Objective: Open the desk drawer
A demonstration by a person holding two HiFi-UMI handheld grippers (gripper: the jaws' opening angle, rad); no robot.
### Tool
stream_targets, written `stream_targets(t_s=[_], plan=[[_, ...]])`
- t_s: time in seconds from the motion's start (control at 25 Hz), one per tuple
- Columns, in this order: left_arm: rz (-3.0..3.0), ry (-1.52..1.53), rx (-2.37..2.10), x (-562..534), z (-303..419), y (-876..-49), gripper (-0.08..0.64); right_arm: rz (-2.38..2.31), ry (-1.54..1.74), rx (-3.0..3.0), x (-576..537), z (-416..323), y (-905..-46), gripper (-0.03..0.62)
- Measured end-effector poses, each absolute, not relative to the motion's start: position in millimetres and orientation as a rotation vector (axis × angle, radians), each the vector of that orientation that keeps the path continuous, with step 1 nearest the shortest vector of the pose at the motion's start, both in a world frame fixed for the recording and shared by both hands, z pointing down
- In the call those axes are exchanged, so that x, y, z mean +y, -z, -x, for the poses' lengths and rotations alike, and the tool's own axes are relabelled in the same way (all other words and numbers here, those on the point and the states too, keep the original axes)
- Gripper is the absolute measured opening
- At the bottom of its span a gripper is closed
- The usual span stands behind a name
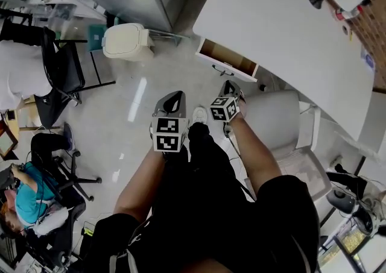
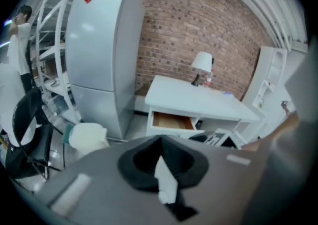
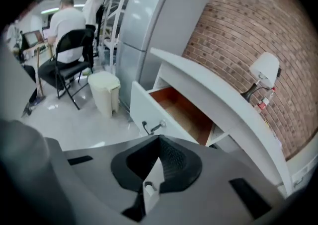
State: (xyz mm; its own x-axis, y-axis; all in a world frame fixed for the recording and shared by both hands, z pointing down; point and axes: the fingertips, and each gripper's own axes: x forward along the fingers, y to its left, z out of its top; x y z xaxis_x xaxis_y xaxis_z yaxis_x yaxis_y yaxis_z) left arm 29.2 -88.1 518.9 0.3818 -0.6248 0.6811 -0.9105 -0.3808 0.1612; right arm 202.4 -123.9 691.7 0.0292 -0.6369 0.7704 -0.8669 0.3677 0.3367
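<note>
The drawer [image 1: 228, 61] is hanging open from the white table [image 1: 271, 18]. The left tool [image 1: 171, 100] and right tool [image 1: 230, 89] are hovering nearby, jaws pressed together and empty.

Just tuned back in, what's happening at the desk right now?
A person stands in front of the white desk with a gripper in each hand. The desk drawer stands pulled out, its wooden inside showing. The left gripper and the right gripper are both shut on nothing and held short of the drawer handle, touching neither it nor the desk.
</note>
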Motion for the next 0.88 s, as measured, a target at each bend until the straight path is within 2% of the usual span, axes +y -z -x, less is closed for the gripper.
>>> stream_targets(t_s=[0.48,0.88], plan=[[-2.270,-0.592,-1.372,-131.4,-73.3,-436.5,0.000,-1.780,-0.390,-2.043,-146.0,-206.7,-470.9,-0.002],[-2.453,-0.433,-1.375,-165.4,-91.3,-332.9,0.000,-1.977,-0.225,-2.238,-156.3,-204.7,-314.1,-0.002]])
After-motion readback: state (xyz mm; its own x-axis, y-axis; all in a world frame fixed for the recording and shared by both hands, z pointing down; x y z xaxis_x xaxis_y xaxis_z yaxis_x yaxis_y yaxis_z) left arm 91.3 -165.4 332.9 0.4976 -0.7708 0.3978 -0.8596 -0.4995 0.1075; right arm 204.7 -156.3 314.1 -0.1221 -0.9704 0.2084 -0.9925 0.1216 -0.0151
